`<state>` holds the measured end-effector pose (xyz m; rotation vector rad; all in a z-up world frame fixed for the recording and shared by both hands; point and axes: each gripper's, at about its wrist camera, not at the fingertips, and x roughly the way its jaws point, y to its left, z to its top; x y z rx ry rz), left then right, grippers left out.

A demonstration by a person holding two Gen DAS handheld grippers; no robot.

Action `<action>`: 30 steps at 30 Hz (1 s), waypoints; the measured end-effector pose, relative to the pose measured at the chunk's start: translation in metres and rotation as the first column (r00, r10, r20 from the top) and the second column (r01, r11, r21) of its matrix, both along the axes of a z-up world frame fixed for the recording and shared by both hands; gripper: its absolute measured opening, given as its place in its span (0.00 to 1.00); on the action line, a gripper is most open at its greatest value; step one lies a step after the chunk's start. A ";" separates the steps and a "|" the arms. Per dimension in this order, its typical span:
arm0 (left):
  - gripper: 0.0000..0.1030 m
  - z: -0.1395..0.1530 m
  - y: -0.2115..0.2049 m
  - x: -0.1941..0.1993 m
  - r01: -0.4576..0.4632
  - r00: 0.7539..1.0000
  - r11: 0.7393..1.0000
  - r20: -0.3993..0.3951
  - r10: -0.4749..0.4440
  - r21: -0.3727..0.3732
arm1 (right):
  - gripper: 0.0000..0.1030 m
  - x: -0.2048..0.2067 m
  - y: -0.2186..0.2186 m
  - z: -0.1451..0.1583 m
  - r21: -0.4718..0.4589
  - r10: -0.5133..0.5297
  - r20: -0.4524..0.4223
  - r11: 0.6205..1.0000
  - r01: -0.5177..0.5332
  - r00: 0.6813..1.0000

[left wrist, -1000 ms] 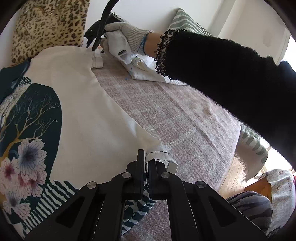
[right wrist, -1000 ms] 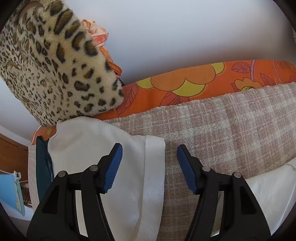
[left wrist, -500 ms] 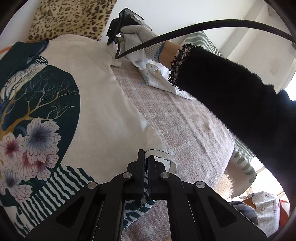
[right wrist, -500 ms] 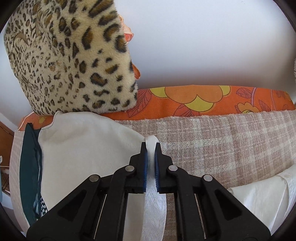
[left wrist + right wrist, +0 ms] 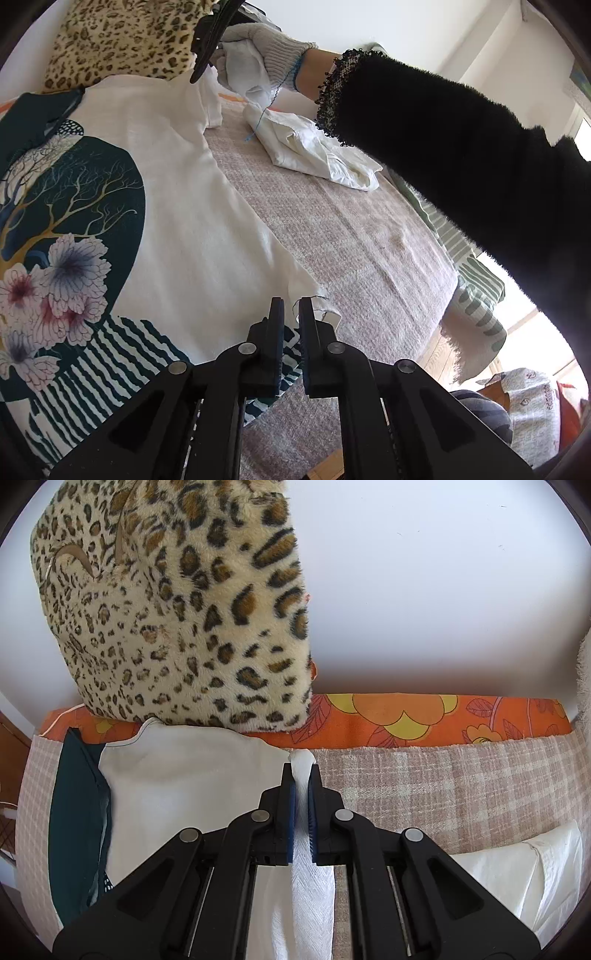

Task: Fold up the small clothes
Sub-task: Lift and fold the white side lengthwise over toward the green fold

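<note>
A white cotton T-shirt printed with a dark teal tree and pale flowers (image 5: 177,206) lay spread on the pinkish checked woven bed cover (image 5: 351,236). The right tongs (image 5: 302,771) were clamped on its sleeve cuff. The left tongs (image 5: 291,314) were opening at its hem corner, their pads apart from the cloth.

One printed white top (image 5: 192,206), one crumpled white garment (image 5: 314,147), one leopard-print cushion (image 5: 177,609), one checked blanket (image 5: 351,240), one orange floral sheet (image 5: 424,720), two black tools: left (image 5: 291,308), right (image 5: 302,775).
</note>
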<state>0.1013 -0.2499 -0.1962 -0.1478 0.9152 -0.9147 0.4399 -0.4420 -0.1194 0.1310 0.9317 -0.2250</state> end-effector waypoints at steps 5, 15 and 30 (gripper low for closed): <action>0.27 0.007 -0.032 -0.019 0.096 0.988 0.993 0.112 -0.103 0.068 | 0.06 -0.001 -0.007 -0.005 0.008 0.000 -0.013 1.000 0.000 1.000; 0.26 -0.012 -0.078 -0.030 0.093 0.939 0.948 0.288 -0.185 0.306 | 0.06 0.004 -0.011 -0.013 0.016 0.013 -0.026 1.000 -0.013 1.000; 0.02 0.002 0.032 0.018 -0.126 0.991 0.988 -0.065 0.120 -0.093 | 0.06 0.007 0.009 0.003 -0.015 0.013 -0.017 1.000 -0.013 1.000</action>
